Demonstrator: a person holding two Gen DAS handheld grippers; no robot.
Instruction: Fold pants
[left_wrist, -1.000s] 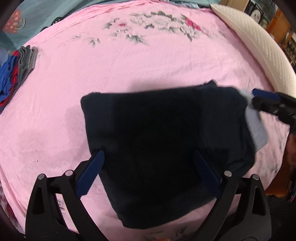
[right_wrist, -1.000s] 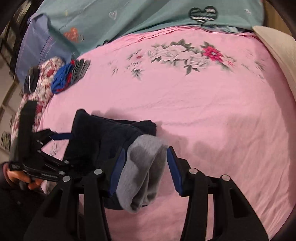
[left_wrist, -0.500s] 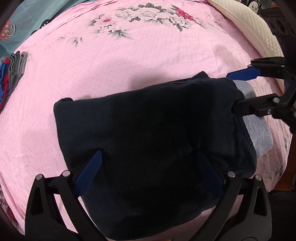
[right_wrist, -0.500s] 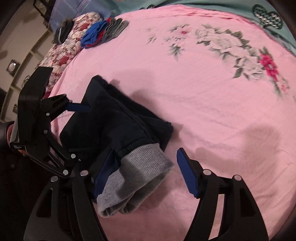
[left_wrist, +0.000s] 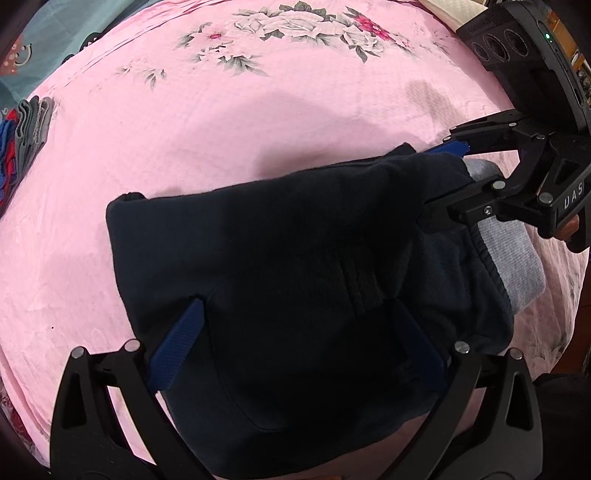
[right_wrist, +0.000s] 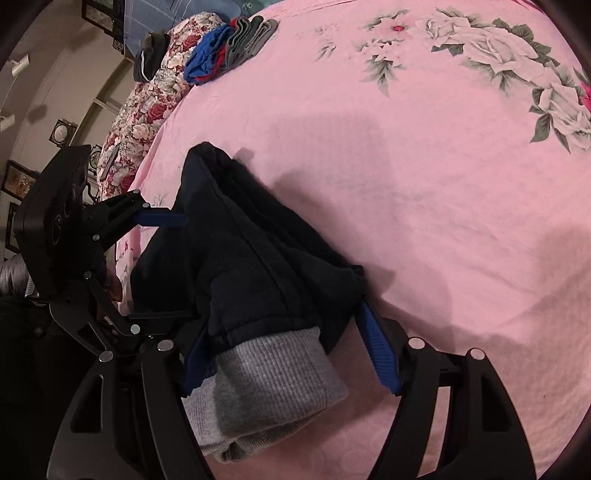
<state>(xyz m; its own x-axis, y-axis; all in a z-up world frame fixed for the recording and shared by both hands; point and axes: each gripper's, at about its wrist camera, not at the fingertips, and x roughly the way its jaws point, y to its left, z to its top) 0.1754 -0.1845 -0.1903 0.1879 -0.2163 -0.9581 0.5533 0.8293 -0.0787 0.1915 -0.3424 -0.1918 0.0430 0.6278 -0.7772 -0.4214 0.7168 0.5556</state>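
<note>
The dark navy pants (left_wrist: 295, 266) lie folded in a thick block on the pink bed sheet (left_wrist: 258, 122), with grey ribbed cuffs (left_wrist: 513, 266) at the right end. In the right wrist view the pants (right_wrist: 251, 258) run left with the cuffs (right_wrist: 266, 384) nearest. My left gripper (left_wrist: 295, 314) is open, its fingers straddling the near part of the block. My right gripper (right_wrist: 284, 317) is open around the cuff end; it shows in the left wrist view (left_wrist: 443, 177) at the right. The left gripper shows in the right wrist view (right_wrist: 177, 266) at the pants' far end.
A pile of folded blue, red and grey clothes (right_wrist: 229, 48) sits at the bed's far left corner, also in the left wrist view (left_wrist: 26, 133). A floral quilt (right_wrist: 147, 99) lies beyond it. A white pillow (left_wrist: 454, 11) is at the far right.
Both grippers have closed in on the pants and pushed deeper around the folded block. The right gripper's jaws now straddle the cuff end more fully.
</note>
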